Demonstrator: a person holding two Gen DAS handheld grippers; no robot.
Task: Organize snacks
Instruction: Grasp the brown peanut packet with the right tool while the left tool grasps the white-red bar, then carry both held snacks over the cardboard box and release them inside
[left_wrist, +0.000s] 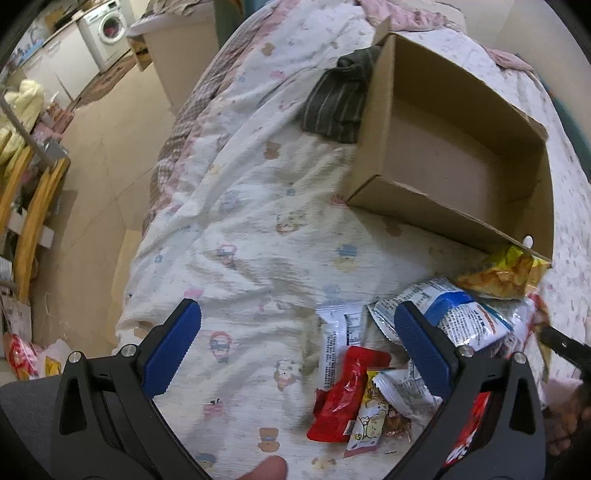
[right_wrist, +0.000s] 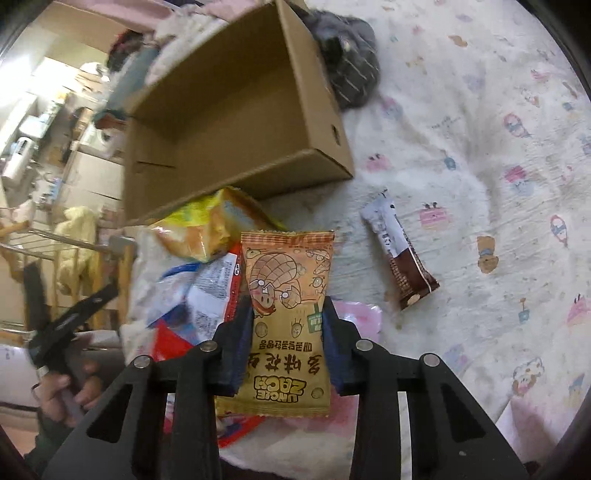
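Bed (left_wrist: 258, 229) with a cartoon-print quilt takes up most of both views; laundry-room clutter and a washing machine (left_wrist: 107, 31) sit behind. Open cardboard box (right_wrist: 229, 122) lies on the quilt, nothing visible inside, dark striped cloth (left_wrist: 334, 107) against its far side. Snack pile (left_wrist: 424, 332) sits just in front of the box: yellow chip bag (left_wrist: 502, 273), blue-white packets, red wrapper (left_wrist: 343, 395). Brown-white bar (right_wrist: 400, 254) lies apart from the pile.

Right hand-held gripper (right_wrist: 288, 332) pinches an orange peanut packet (right_wrist: 288, 295) across its middle, lifted above the pile, box beyond it. Packet: cartoon peanut print, crimped ends. Likely light, crinkly, slick film, contents crushable; a mid-body or seam pinch should hold.

Left hand-held gripper (left_wrist: 299, 347) spread wide, holding nothing, over the pile's edge.
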